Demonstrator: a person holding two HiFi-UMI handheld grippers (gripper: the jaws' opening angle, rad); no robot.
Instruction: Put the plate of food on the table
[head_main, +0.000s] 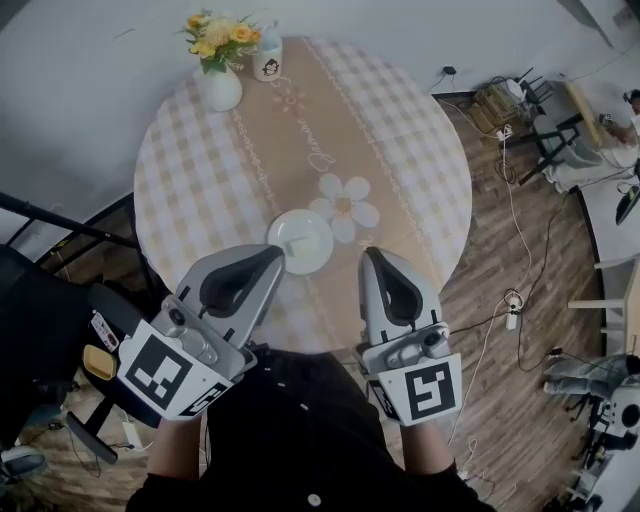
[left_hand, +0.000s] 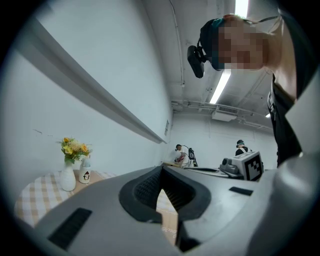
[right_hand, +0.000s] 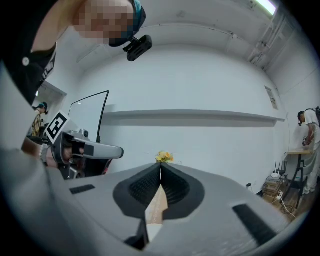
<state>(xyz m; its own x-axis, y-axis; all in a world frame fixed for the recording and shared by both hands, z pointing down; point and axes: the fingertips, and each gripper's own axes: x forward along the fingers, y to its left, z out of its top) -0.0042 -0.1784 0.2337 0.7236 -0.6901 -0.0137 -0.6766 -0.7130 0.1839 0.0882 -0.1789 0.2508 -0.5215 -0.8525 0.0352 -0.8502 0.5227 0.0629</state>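
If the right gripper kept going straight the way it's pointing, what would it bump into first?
Probably the yellow flowers: they sit right above the shut tips of the right gripper. It could skim past them to the white wall; depth is unclear.

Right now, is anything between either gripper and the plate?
Nothing visible. The plate sits on the table, just ahead of the left gripper and right gripper, both shut; vase and cup stand at the far side.

Round clothed table (head_main: 420, 150) bears plate (head_main: 300, 242), vase (head_main: 222, 88), bottle (head_main: 267, 62).
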